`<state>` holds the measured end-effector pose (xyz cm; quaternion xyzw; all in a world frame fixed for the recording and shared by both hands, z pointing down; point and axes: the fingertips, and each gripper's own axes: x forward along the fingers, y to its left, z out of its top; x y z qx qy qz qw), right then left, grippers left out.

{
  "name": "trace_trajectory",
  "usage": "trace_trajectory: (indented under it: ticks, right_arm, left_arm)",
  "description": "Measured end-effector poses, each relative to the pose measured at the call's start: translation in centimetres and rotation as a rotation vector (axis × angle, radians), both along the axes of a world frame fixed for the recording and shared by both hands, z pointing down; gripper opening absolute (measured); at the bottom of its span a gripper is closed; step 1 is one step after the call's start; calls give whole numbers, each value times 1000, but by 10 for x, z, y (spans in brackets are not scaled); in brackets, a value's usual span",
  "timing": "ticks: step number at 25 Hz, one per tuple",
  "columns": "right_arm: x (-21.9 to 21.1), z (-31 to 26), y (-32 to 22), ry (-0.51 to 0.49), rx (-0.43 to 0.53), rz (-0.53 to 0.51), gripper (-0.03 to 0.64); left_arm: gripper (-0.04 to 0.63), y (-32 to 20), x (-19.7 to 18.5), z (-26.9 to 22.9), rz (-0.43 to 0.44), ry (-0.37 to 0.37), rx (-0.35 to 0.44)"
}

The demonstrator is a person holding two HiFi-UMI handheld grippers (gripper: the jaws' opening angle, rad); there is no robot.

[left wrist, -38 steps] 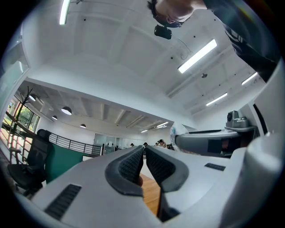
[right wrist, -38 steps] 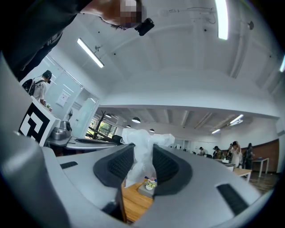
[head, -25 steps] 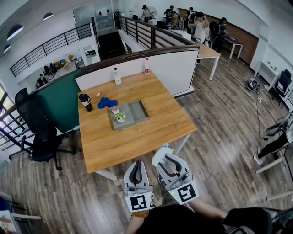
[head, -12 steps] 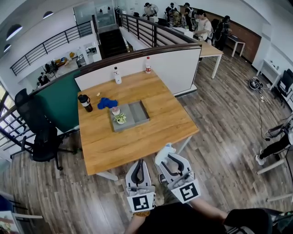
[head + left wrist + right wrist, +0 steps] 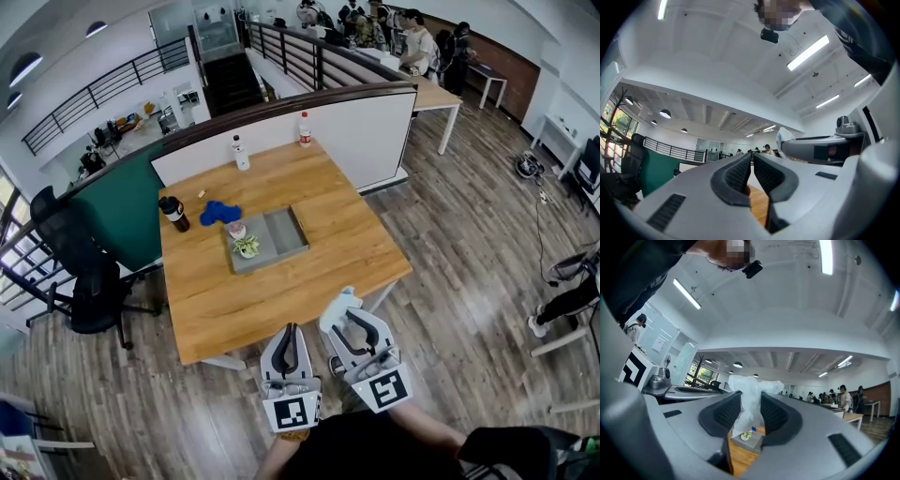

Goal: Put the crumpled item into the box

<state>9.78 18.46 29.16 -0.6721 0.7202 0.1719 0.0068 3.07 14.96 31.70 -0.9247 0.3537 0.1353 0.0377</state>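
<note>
From my head camera, looking steeply down, a black office chair (image 5: 80,272) stands on the floor well left of the grey box (image 5: 281,230), beyond the left edge of the wooden worktop (image 5: 319,262). On the worktop, a dark bottle (image 5: 173,211) stands upright left of the box. A blue thing (image 5: 219,212) lies between that bottle and the box, just beside the box's far left corner. The open-topped box sits near the worktop's middle, with a small green and white thing (image 5: 246,244) in its left end. Behind the box, at the far edge, stand a white bottle (image 5: 239,153) and a red-capped bottle (image 5: 303,128). Nearer me than the box, my left gripper (image 5: 288,330) holds its jaws together, nothing between them. Just right of it, my right gripper (image 5: 344,321) has its jaws clamped on the crumpled item (image 5: 336,305). This is a white wad poking past the jaw tips, at the worktop's near edge and well apart from the box.
</note>
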Motion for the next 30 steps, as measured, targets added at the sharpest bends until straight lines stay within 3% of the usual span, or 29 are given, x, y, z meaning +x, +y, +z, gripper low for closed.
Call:
trace_trajectory:
  ticks: [12, 30]
  right_arm:
    - [44, 10, -36, -28, -25, -12, 143]
    - [97, 26, -114, -83, -60, -138, 143]
  left_arm:
    - [38, -30, 39, 11, -10, -60, -20]
    - [38, -86, 87, 14, -112, -130, -30]
